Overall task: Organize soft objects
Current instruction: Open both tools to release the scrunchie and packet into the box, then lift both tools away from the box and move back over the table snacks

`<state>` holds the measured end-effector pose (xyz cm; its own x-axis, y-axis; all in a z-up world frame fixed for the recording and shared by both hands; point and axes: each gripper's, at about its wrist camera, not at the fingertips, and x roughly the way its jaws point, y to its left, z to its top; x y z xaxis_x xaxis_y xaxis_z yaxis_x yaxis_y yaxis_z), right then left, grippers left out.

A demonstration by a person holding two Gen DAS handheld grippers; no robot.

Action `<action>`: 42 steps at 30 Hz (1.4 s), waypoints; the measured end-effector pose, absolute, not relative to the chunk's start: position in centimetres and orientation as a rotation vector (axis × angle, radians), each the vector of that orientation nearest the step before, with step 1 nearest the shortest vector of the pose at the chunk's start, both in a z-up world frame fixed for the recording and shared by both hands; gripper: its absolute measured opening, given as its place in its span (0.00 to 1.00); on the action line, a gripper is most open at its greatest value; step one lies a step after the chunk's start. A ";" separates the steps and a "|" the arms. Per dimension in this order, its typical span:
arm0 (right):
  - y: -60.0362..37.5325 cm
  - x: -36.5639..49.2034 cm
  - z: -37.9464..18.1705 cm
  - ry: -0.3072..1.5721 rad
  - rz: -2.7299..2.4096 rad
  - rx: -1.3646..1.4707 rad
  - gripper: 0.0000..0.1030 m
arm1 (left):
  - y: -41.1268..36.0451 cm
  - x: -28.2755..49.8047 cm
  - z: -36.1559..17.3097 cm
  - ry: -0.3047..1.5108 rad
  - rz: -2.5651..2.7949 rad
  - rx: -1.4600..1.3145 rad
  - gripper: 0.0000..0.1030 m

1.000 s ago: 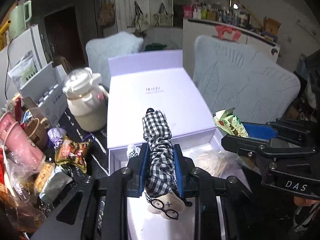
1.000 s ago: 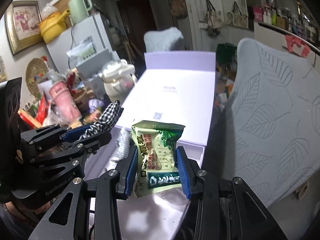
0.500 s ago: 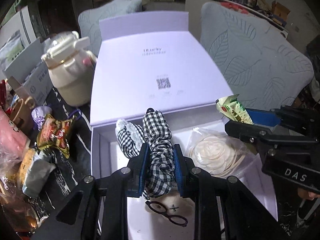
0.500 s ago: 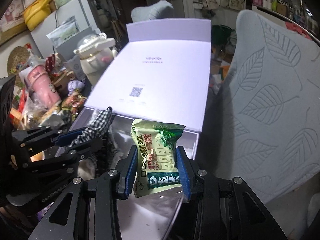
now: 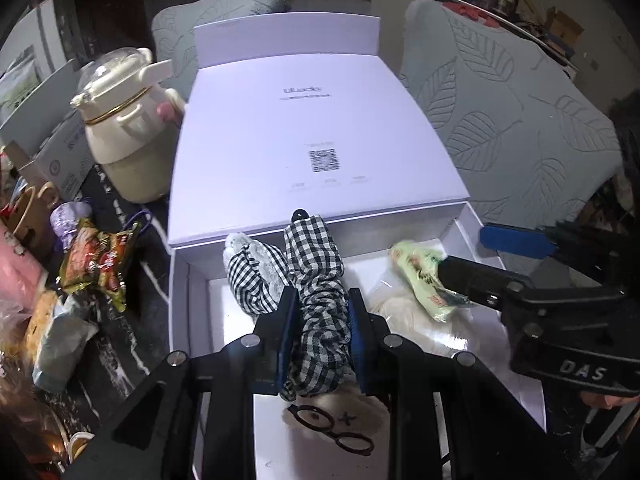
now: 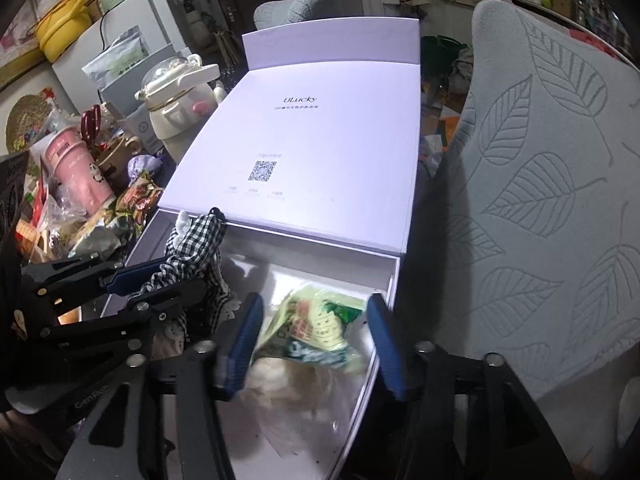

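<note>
Dropping both soft things into the white box (image 5: 460, 216) is the step in hand, and the box serves as the landmark. Nearest, over the box's near half, the left gripper (image 5: 320, 320) is clamped tight on the checked cloth toy (image 5: 316, 280), whose pale face with drawn glasses (image 5: 336, 426) hangs just above the box floor. It should probably sink until the toy rests there before letting go, so the cloth does not flop over the left wall. Toward the box's right side, the right gripper (image 6: 312, 344) has its jaws opening; the green snack packet (image 6: 316, 328) sits loose between the pads, blurred, over a clear bag of white stuff (image 6: 288, 400). Widening fully before lifting away should avoid snagging the packet. Beyond, the box's lid (image 5: 316, 120) lies folded back.
</note>
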<state>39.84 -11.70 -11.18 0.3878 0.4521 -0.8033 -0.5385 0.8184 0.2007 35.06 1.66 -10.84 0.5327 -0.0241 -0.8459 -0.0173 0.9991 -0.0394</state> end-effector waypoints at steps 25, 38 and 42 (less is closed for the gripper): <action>-13.0 35.6 -4.4 0.864 0.625 -0.111 0.54 | 1.5 31.3 -4.1 0.902 0.046 -0.051 0.70; -14.3 30.2 2.2 0.716 0.618 -0.122 0.57 | 0.8 25.6 3.4 0.750 0.080 -0.009 0.70; -15.0 28.0 4.1 0.666 0.618 -0.119 0.62 | 0.2 23.3 5.4 0.703 0.092 0.004 0.71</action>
